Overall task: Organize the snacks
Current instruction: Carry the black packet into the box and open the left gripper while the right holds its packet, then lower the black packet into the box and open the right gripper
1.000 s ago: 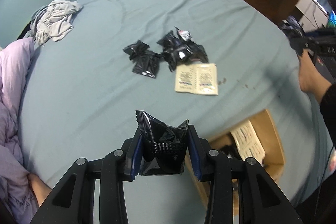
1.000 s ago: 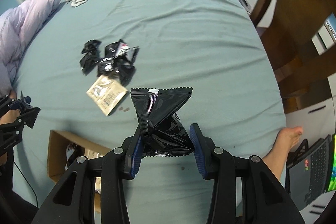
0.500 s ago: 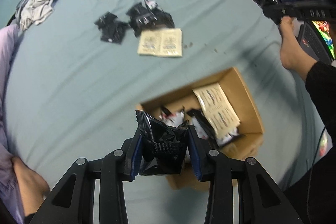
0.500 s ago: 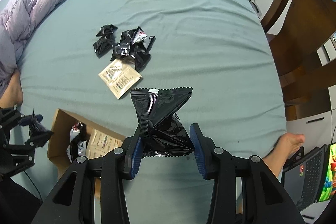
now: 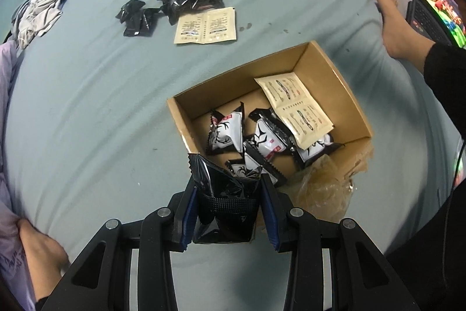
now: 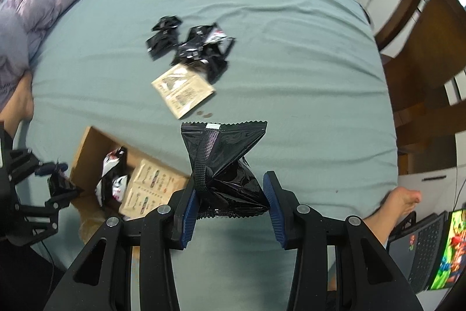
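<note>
Cardboard box (image 5: 343,83) with black-and-white snack packets (image 5: 225,131) and beige sachet (image 5: 294,104) inside

Left hand-held gripper (image 5: 230,212) points steeply down, jaws clamped on a black packet (image 5: 224,209). Right hand-held gripper (image 6: 230,206) likewise, gripping another black packet (image 6: 224,168).

Both grippers (image 5: 230,212) (image 6: 230,209) are black with blue finger pads (image 5: 188,216), silver screws (image 5: 163,212); person's sleeve (image 5: 445,69) is black.

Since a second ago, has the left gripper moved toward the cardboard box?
Yes. The left gripper, shut on a black snack packet, now hangs at the near edge of the cardboard box; earlier the box sat off to its right.
</note>
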Demonstrator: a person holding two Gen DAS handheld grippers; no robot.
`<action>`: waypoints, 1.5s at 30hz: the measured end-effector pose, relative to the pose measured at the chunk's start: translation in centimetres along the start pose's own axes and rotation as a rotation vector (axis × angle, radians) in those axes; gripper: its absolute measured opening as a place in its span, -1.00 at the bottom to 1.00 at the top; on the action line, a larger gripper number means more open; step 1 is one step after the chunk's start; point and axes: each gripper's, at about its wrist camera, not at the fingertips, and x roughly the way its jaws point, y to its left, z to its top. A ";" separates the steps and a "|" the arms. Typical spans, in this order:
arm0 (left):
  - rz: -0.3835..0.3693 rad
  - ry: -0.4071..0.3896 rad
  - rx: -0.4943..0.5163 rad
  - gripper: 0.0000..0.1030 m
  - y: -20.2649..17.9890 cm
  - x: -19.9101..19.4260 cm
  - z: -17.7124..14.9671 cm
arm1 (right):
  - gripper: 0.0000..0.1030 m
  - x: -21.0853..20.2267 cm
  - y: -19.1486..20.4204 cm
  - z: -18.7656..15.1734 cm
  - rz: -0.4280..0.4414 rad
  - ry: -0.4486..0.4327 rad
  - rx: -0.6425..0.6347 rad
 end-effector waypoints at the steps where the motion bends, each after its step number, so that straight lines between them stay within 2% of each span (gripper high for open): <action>1: -0.003 0.005 0.004 -0.26 -0.1 0.1 -0.1 | -0.20 0.2 0.5 -0.1 0.012 0.010 -0.021; 4: -0.004 0.028 0.018 -0.25 -0.3 0.9 -0.7 | -0.20 0.7 1.5 -0.2 0.030 0.036 -0.061; 7: 0.041 0.018 0.051 -0.25 -0.8 1.5 -1.1 | -0.20 1.4 2.3 0.0 0.037 0.068 -0.090; 15: 0.017 0.011 0.004 -0.13 0.3 2.6 -0.3 | -0.20 3.2 4.9 0.0 0.045 0.121 -0.185; 20: 0.064 0.005 0.004 0.39 0.7 2.7 0.6 | -0.20 4.4 6.5 -0.2 0.019 0.156 -0.251; 22: 0.075 -0.017 -0.006 0.49 1.2 2.2 1.0 | -0.20 4.6 6.7 -0.1 0.030 0.167 -0.253; 30: 0.040 -0.068 -0.153 0.57 4.4 0.6 2.7 | -0.19 6.3 7.9 -0.4 0.033 0.217 -0.285; 33: -0.033 -0.073 -0.187 0.56 5.0 0.4 2.8 | -0.19 7.0 8.6 -0.6 0.033 0.233 -0.307; 36: -0.076 -0.065 -0.150 0.56 3.9 0.3 2.8 | -0.19 7.5 9.1 -0.6 0.033 0.249 -0.320; 41: -0.046 -0.055 -0.060 0.57 2.0 0.4 2.9 | -0.19 8.6 9.3 -0.5 0.040 0.276 -0.308; 45: -0.001 -0.057 -0.073 0.64 2.7 0.6 2.9 | -0.18 9.7 9.7 -0.7 0.025 0.295 -0.309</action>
